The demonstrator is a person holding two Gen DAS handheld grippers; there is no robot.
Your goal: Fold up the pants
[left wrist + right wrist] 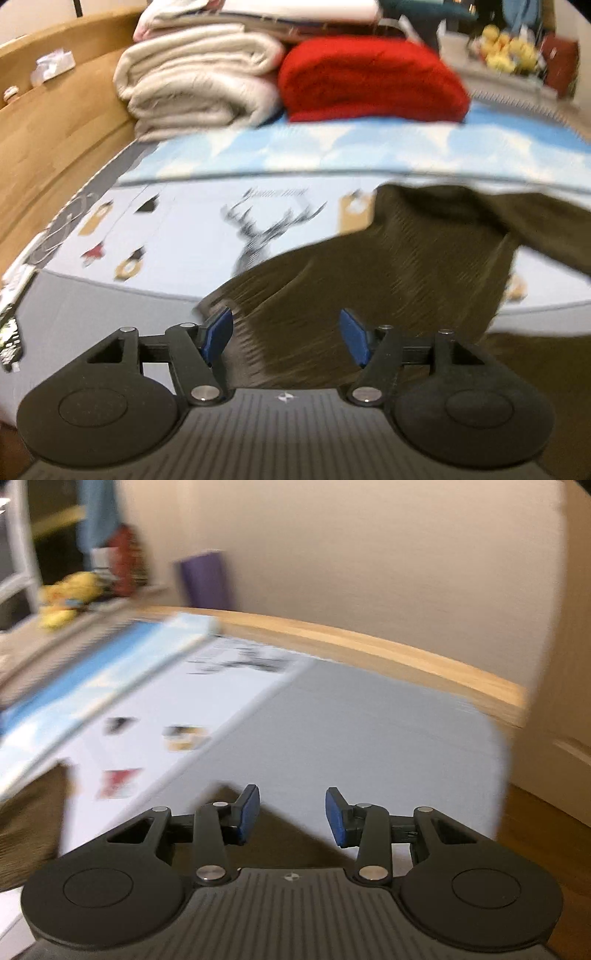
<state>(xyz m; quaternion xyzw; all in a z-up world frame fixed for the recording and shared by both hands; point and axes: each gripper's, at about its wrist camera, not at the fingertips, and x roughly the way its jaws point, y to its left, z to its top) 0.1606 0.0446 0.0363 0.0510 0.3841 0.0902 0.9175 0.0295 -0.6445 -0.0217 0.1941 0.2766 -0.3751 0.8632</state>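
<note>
Watching for snags: left hand-held gripper (286,339) has jaws apart, nothing pinched, with the dark pants (388,280) lying on the bed (184,236) under and beyond it, to the right. The far edge looks rumpled, so the fold may slump. Right hand-held gripper (292,819) is partly open, empty, over a near corner of cloth. No containers visible.

Folded cream blankets (195,77) and a folded red blanket (369,81) block the bed's far end; the grey sheet (369,738) lies bare up to the wooden rail (369,642).
</note>
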